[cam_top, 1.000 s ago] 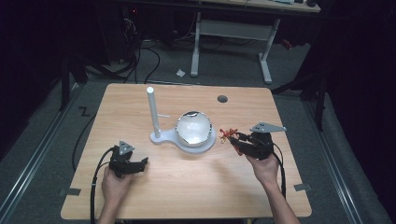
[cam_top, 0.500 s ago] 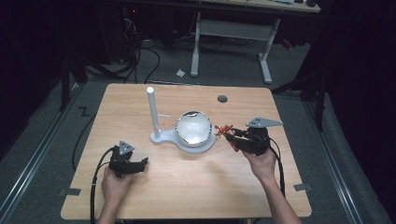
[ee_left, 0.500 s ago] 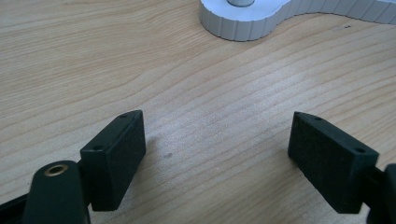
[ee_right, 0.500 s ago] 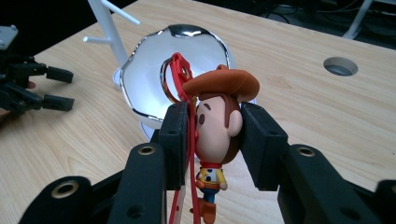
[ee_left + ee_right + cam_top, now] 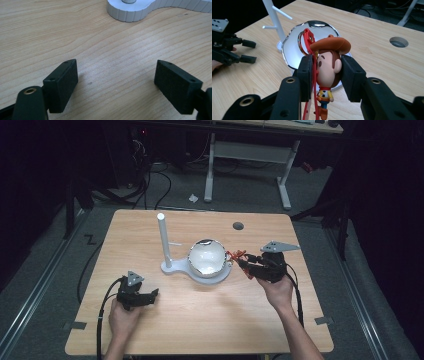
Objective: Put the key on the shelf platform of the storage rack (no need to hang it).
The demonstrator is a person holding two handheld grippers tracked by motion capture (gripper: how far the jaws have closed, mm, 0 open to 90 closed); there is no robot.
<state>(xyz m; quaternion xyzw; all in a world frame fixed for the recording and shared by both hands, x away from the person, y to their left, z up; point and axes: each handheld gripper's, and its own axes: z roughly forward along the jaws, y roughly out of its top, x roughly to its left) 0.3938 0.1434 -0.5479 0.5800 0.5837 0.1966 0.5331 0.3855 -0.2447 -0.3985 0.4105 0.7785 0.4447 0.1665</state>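
From the high view, the right gripper (image 5: pixel 246 265) is hovering just beside the right rim of the shiny dome (image 5: pixel 208 258), which is sitting on the white stand base (image 5: pixel 172 268); from the same base the white post (image 5: pixel 163 240) is rising on the dome's left. The keychain figure (image 5: pixel 236 255) is showing as a small red and orange shape at the tips of that gripper, between it and the dome. The left gripper (image 5: pixel 150 295) is resting low on the wooden table (image 5: pixel 210 315), well apart from the stand and nearer the person's edge, so the right hand (image 5: pixel 276 290) is plainly the nearer one to the post. In the left gripper view, the two black jaws are standing wide apart with nothing between them, only bare table wood, and the ribbed edge of the stand base (image 5: pixel 130 12) is lying ahead at the top. In the right gripper view, the right gripper (image 5: pixel 325 75) is clamping the cowboy figure (image 5: pixel 328 70) by its head, the figure hanging upright with its long axis running up and down, hat on top and boots below. Its red strap and ring (image 5: pixel 308 41) are sticking up above the jaws, toward the dome (image 5: pixel 312 45). The post (image 5: pixel 273 17) with its short side pegs is standing beyond and to the left of the figure, the dome lying between. Judging from this, any hanging move would be carrying the ring leftward and up over the dome to reach a peg.
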